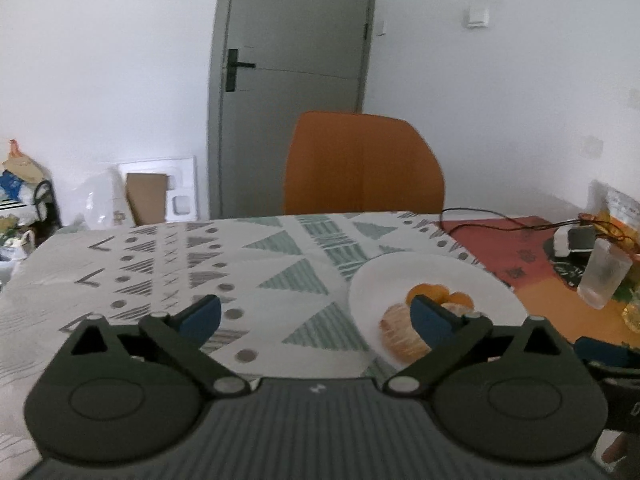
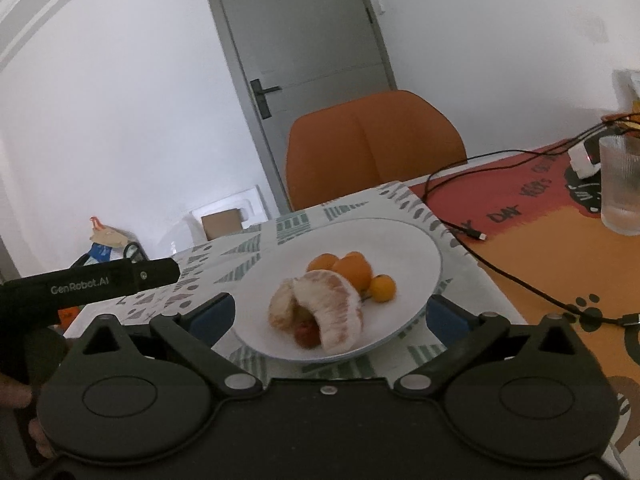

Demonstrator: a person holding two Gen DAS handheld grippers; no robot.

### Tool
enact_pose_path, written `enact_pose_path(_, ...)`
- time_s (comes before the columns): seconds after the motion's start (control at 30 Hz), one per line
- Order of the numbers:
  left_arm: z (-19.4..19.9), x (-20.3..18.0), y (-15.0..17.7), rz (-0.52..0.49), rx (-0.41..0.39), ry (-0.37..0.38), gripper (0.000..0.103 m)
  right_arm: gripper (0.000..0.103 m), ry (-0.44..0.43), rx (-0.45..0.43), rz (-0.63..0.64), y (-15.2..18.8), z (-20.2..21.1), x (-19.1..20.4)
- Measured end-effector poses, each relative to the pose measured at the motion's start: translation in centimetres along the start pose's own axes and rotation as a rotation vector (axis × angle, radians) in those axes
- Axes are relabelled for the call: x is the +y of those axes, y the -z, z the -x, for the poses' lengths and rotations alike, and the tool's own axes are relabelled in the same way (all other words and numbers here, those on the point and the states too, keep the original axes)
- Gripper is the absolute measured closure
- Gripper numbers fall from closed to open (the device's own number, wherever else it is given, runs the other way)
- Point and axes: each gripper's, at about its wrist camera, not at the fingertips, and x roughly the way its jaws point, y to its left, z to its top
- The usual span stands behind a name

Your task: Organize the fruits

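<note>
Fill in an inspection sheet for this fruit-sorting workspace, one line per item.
Surface: patterned tablecloth; orange-red mat at right.
Job's things: white plate holds peeled pomelo segments, small orange fruits and something red underneath.
Clutter: ribbed glass on the mat.
Grippers: left tongs open, empty; right tongs open, nothing gripped, fingers flanking the plate's near edge.
Cables: black cable trails across the mat; white adapter near the glass.
Surroundings: orange chair, grey door, boxes by the wall.

- A table [image 2: 532, 264] is wearing a patterned cloth [image 1: 168, 264] beside an orange-red mat [image 2: 520, 240].
- A white plate [image 2: 416, 256], a ribbed glass [image 2: 620, 188] and a black cable [image 2: 516, 280] (loosely trailing) are sitting on it.
</note>
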Motion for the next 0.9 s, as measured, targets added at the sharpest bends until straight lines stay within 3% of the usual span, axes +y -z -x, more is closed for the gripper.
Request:
enact_pose_path(0.37, 4.1, 1.7, 0.7, 0.023, -0.005, -0.089, 0.000, 0.000, -0.042, -0.008, 0.040, 0.2, 2.0, 1.9)
enact_pose_path(0.9, 11.5, 3.3, 1.4, 0.059, -0.072, -0.146, 0.000, 0.000, -0.132, -0.026, 0.097, 0.3, 5.0, 4.5)
